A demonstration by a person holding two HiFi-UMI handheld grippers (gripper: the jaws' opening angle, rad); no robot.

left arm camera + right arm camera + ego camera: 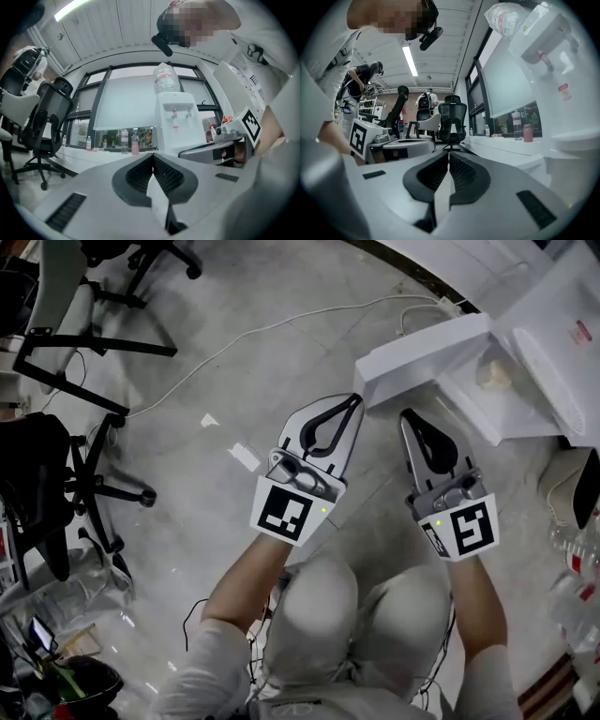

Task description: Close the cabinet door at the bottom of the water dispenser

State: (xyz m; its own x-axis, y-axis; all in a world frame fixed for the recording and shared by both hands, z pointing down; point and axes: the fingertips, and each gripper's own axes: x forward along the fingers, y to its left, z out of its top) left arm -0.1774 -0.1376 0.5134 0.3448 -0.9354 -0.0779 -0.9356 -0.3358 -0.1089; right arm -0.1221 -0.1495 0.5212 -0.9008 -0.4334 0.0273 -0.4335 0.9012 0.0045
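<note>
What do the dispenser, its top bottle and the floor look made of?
The water dispenser looks like smooth white moulded plastic. The bottle seems translucent plastic; light shows through. The floor is grey, mottled and glossy, likely polished concrete or stone.

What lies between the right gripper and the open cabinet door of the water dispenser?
Nothing: in the head view only a strip of bare floor shows between the right gripper and the cabinet door.
</note>
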